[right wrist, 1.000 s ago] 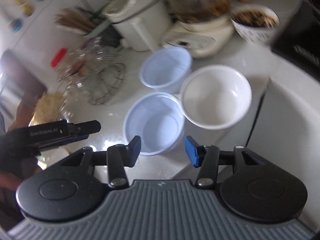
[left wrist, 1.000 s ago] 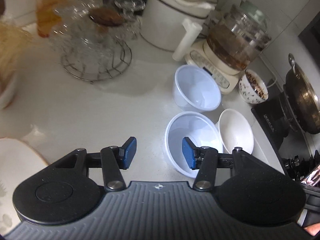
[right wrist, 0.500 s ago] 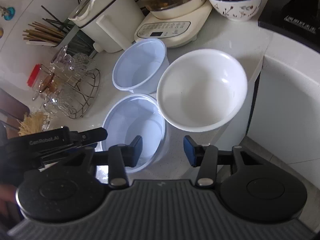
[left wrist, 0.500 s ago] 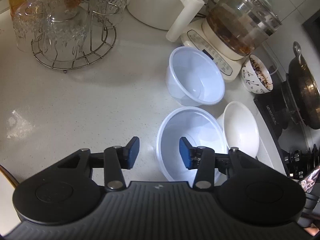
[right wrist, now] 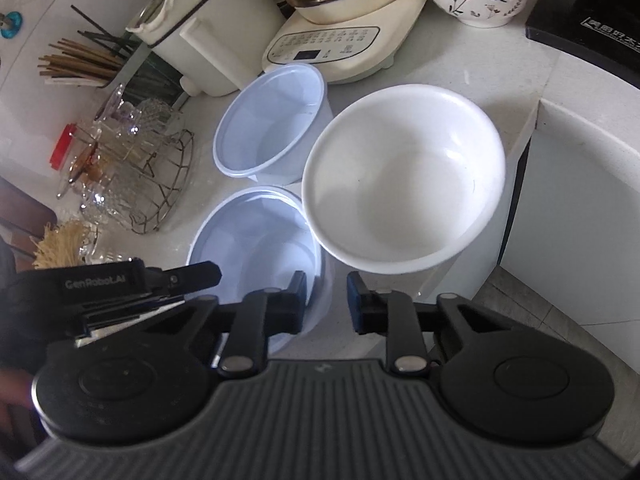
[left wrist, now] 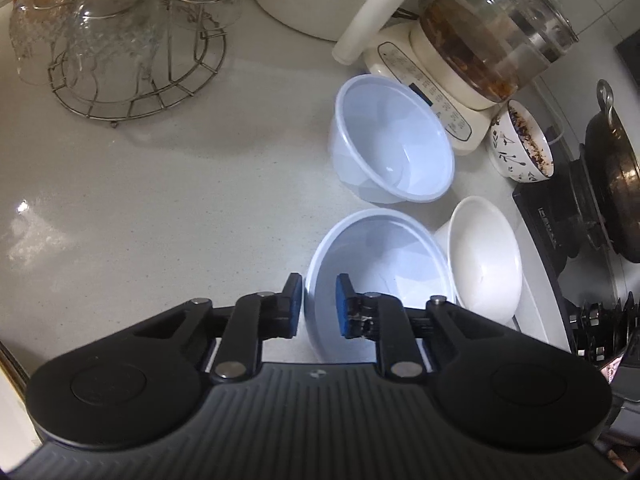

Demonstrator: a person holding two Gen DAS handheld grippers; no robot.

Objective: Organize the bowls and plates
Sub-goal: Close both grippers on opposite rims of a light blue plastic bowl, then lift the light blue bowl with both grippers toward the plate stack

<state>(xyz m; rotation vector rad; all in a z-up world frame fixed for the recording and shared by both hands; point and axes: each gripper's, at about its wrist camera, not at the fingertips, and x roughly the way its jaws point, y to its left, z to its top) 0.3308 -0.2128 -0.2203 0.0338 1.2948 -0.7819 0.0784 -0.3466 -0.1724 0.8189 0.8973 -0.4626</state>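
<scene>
1. We see dim, cool light in both views.
2. A bright glare patch sits on the countertop (left wrist: 28, 216) at the left wrist view's left edge.
3. The glass rack (left wrist: 120, 40) throws a soft shadow toward us.
4. Fisheye bending curves the edges; the corners go dark.
5. The centre stays sharp, the edges slightly soft.

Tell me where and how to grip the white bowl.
Take the white bowl by its thin rim on the near, open side, coming from above with one jaw inside and one outside. It sits upright with a wide flared wall, too broad to span. Its left side crowds the near plastic bowl, so avoid that side.
</scene>
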